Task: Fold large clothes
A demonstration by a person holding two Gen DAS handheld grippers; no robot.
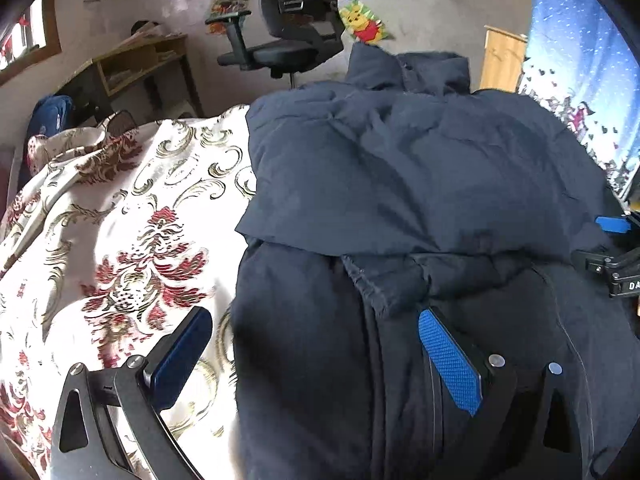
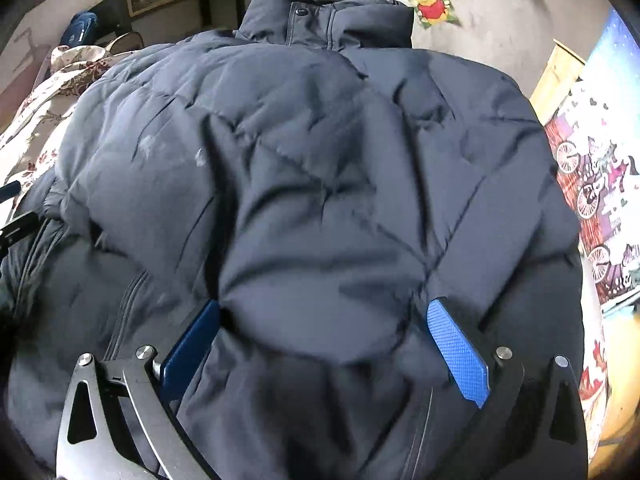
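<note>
Nearest us, our left claw point(image 1: 316, 356) hung spread wide over the jacket's point(image 1: 420, 184) left edge, gripping nothing; our right claw point(image 2: 324, 336), equally parted, pressed its puffy middle. Beyond, the jacket ran lengthwise away across the bed point(image 1: 120, 220), collar point(image 2: 328, 20) farthest.

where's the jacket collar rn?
The collar is at the far end of the navy jacket, top centre in the right wrist view, just below the office chair and left of the Winnie the Pooh picture.

Left gripper point(image 1: 316, 340) jaws spread wide, right gripper point(image 2: 324, 328) likewise
</note>
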